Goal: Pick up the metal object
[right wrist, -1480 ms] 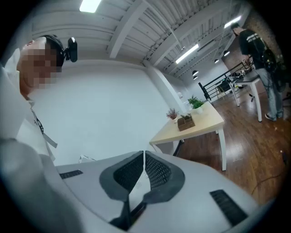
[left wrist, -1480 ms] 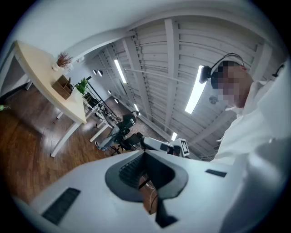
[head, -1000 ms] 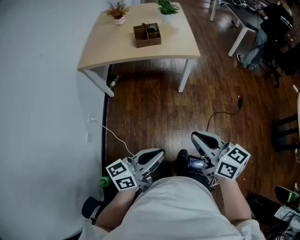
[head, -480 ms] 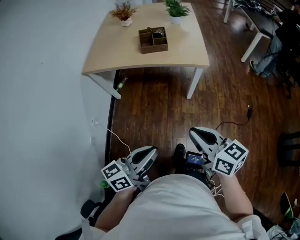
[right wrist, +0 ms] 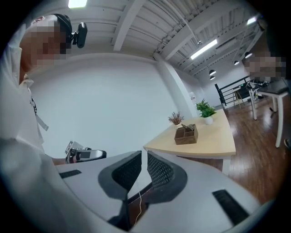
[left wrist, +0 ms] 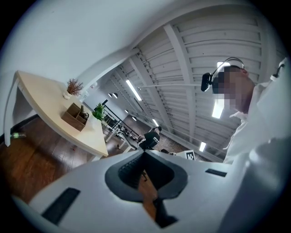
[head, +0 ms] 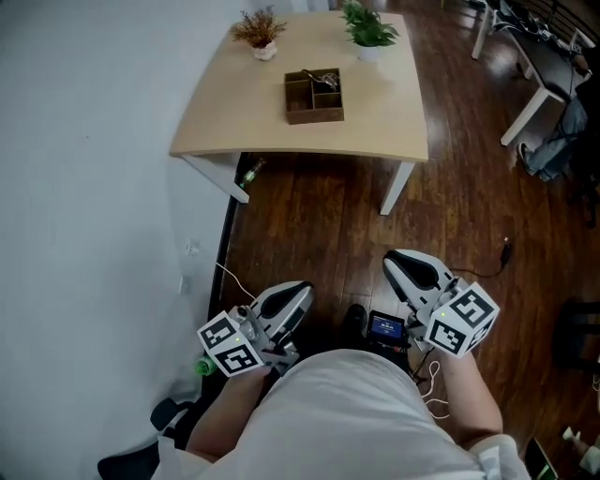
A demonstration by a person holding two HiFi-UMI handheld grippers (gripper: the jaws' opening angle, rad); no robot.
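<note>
A brown wooden compartment box point(head: 314, 96) stands on the light wooden table point(head: 375, 122), far ahead of both grippers. Thin metal pieces point(head: 325, 79) lie in its far compartments; in the right gripper view they stick up from the box point(right wrist: 186, 134). I hold my left gripper point(head: 305, 289) low and close to my body, its jaws point(left wrist: 144, 152) shut and empty. My right gripper point(head: 392, 260) is just as near; its jaws point(right wrist: 144, 152) have just been opening and show a narrow slit with nothing in it.
Two potted plants point(head: 262, 28) point(head: 367, 28) stand at the table's far edge. A green bottle point(head: 248, 172) lies by the left table leg, and a white cable point(head: 234, 277) runs along the dark wood floor. A white wall runs along the left; another desk point(head: 534, 84) stands at the right.
The table and box sit lower and farther right in the head view than a second ago. Both grippers keep about the same place against my body.
</note>
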